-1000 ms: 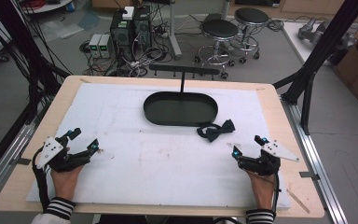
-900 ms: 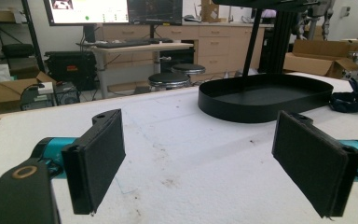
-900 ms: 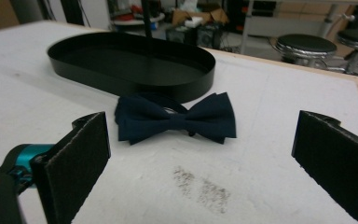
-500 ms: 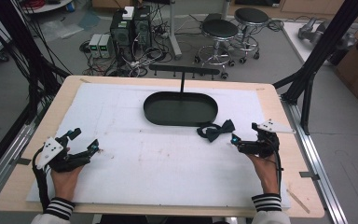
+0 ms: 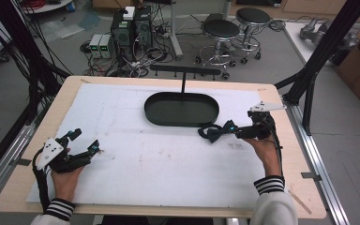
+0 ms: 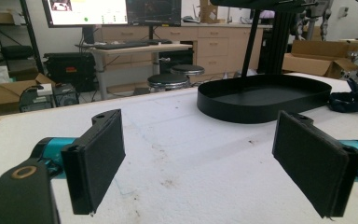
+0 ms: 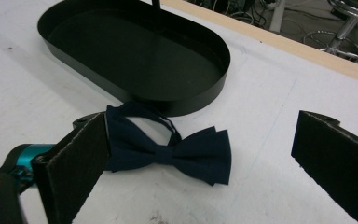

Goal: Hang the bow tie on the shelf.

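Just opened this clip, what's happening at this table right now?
A person holds a hand-held gripper in each hand. The right hand-held gripper, jaws open, is at a dark bow tie lying on the white mat beside an empty black oval tray. The left hand-held gripper, also open, rests near the table's left edge, holding nothing.

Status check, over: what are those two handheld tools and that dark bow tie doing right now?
Left tool open, idle. Right tool open around dark navy fabric bow tie, not gripping. Black oval metal tray just beyond. Nothing in the way.
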